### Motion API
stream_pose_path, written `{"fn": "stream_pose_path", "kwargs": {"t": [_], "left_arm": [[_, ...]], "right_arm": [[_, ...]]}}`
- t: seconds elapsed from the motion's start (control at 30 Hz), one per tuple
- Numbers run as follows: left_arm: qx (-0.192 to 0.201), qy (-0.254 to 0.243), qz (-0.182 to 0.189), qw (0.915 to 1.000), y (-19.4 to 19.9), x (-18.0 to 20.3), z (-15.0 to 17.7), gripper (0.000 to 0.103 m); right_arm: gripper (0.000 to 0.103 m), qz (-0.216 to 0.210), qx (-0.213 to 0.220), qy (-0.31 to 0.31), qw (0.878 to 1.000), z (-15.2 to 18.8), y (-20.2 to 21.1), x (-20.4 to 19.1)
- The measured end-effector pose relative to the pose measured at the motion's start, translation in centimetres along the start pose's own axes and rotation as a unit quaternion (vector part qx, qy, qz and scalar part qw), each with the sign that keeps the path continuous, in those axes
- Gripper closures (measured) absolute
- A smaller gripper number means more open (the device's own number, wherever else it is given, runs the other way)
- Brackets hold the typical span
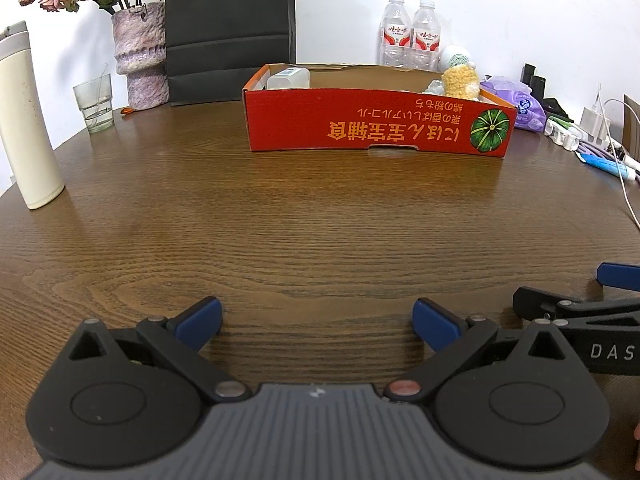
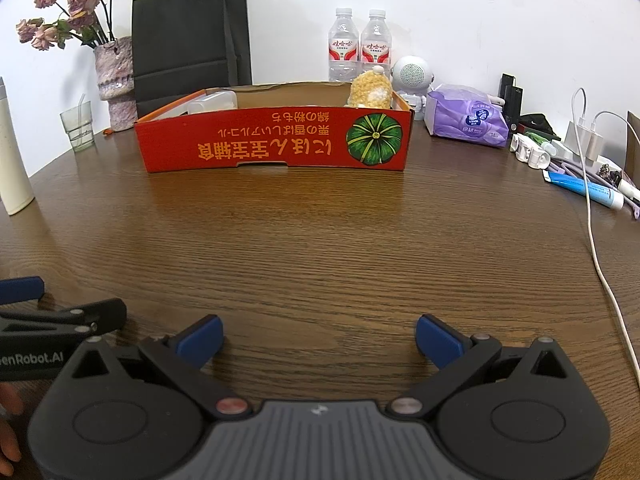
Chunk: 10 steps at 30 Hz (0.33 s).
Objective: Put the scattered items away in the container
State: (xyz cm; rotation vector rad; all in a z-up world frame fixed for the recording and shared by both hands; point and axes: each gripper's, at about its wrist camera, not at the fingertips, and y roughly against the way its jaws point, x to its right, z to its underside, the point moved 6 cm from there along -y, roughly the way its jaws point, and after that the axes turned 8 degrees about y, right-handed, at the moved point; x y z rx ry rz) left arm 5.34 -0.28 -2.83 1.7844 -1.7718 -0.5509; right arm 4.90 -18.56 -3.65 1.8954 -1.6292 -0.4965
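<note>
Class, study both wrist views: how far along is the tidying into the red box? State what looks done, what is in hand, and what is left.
Done: a clear plastic container and a yellow knitted toy already sit inside the red box. In hand: nothing; the left gripper and right gripper are both open and empty over the table. Possibly left: the purple tissue pack and blue tube lie outside, to the right.

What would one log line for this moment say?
left tool open, empty | right tool open, empty | red box holds yellow plush, plastic container
</note>
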Motion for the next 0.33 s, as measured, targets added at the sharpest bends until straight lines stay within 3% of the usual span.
{"fn": "stream_pose_path", "kwargs": {"t": [0.33], "left_arm": [[0.000,0.000,-0.001,1.0000,-0.05,0.05,-0.04,0.000]], "right_arm": [[0.000,0.000,0.000,0.000,1.000,-0.01,0.02,0.02]]}}
